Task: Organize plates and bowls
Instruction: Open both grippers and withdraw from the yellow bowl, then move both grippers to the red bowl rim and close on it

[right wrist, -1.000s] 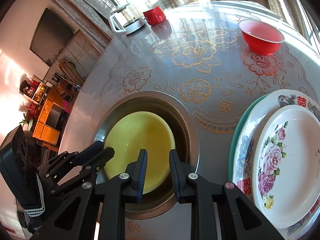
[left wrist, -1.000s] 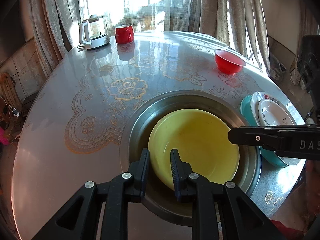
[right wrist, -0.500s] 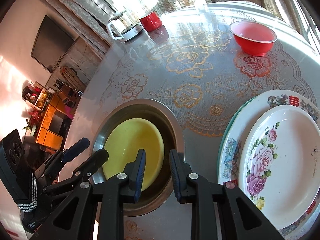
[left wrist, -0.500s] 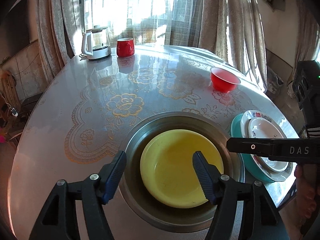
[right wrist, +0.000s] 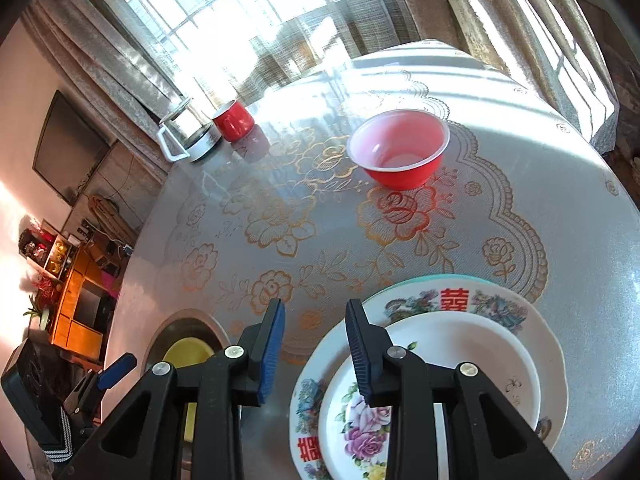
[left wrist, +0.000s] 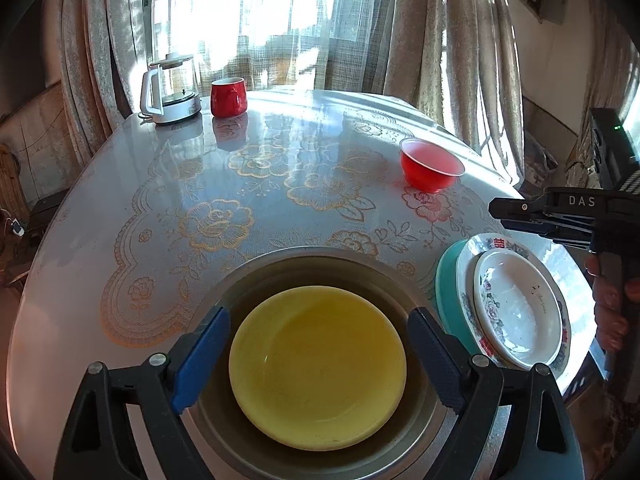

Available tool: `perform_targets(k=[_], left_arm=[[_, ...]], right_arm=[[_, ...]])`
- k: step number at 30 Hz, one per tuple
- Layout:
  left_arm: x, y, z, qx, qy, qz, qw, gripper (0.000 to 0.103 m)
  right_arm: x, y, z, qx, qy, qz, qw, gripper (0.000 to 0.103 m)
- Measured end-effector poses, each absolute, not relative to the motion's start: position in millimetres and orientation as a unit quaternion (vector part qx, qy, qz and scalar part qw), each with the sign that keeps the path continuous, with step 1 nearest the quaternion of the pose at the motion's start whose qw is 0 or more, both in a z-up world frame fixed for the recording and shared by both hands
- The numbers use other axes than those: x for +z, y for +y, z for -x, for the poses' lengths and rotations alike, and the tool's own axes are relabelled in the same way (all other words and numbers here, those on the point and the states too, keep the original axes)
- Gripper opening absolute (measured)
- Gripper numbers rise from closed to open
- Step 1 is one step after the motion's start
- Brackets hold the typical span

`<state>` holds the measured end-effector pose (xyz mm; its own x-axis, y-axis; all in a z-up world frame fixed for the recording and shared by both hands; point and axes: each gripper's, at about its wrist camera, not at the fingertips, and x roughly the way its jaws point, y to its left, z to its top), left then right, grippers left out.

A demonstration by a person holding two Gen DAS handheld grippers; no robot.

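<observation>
My left claw stands wide open and holds nothing; its two blue-padded fingers sit either side of the yellow bowl without touching it. The yellow bowl lies nested inside a larger metal basin, which rests at the near edge of the table.

My right claw is parted by a moderate gap and also holds nothing. Its left finger hangs over bare tablecloth; its right finger overlaps the near-left rim of the plate stack in the right wrist view, but contact cannot be told from this view.

The plate stack stands at the near right edge of the table, just beside the basin. It has three layers: a small white plate with roses on top, a larger white plate with red characters beneath it, and a teal plate at the bottom, of which only a crescent shows.

Farther out, a red bowl stands upright and alone toward the far right of the table, well apart from the stack. At the far left edge stand a red mug and a glass kettle with a white handle, just beside each other.

The table is round and covered with a glossy cloth bearing gold floral outlines. Curtains and a bright window lie beyond its far edge.
</observation>
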<state>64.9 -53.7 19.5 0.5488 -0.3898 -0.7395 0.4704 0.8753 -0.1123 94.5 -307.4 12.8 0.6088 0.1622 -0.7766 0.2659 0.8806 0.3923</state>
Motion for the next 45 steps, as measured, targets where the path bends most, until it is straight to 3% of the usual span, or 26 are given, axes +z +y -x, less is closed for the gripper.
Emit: perform_targets(k=[11, 27, 35, 45], left_arm=[[25, -63, -87, -0.236, 0.43, -0.02, 0.871, 0.097], [29, -67, -100, -0.256, 0.435, 0.002, 0.863, 0.097], [34, -80, -105, -0.254, 0.433, -0.015, 0.865, 0.097], [33, -103, -117, -0.253, 0.442, -0.027, 0.86, 0.097]], right_arm=[[12, -409, -144, -0.12, 0.433, -0.27, 0.851, 0.032], [-40, -447, -207, -0.127, 0.444, -0.381, 0.801, 0.034], [-50, -438, -205, -0.096, 0.456, -0.376, 0.801, 0.015], [-47, -385, -191, -0.019, 0.5, -0.339, 0.797, 0.013]])
